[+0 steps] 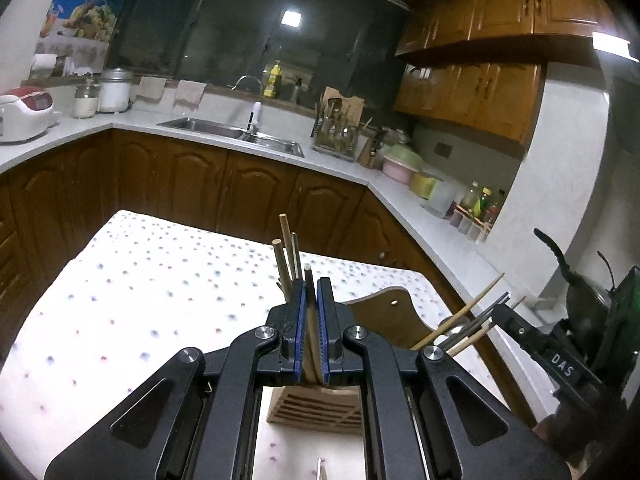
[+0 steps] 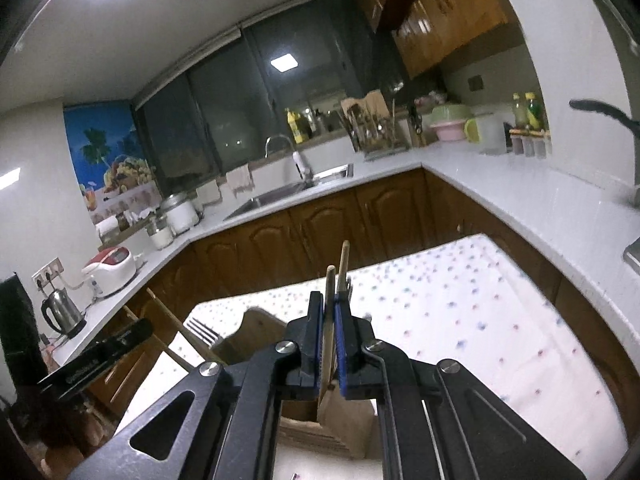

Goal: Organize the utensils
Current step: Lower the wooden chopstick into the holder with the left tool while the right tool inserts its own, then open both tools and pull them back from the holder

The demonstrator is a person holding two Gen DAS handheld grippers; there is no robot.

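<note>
My left gripper (image 1: 312,284) is shut on a bundle of utensils (image 1: 291,258): wooden chopsticks and a thin metal rod stick up past its blue pads. Below it stands a slotted wooden holder (image 1: 316,406) on the dotted tablecloth (image 1: 140,300). My right gripper (image 2: 329,298) is shut on wooden chopsticks (image 2: 338,270) above the same wooden holder (image 2: 340,412). In the left wrist view the right gripper (image 1: 500,312) shows at right with chopsticks and metal utensils. In the right wrist view the left gripper (image 2: 132,334) shows at left with a fork (image 2: 204,334) and chopsticks.
A wooden chair back (image 1: 394,312) stands by the table's far right corner. Behind runs an L-shaped white counter (image 1: 340,160) with a sink (image 1: 232,134), a utensil rack (image 1: 338,136), a rice cooker (image 1: 26,114), bowls, bottles and a kettle (image 2: 64,314).
</note>
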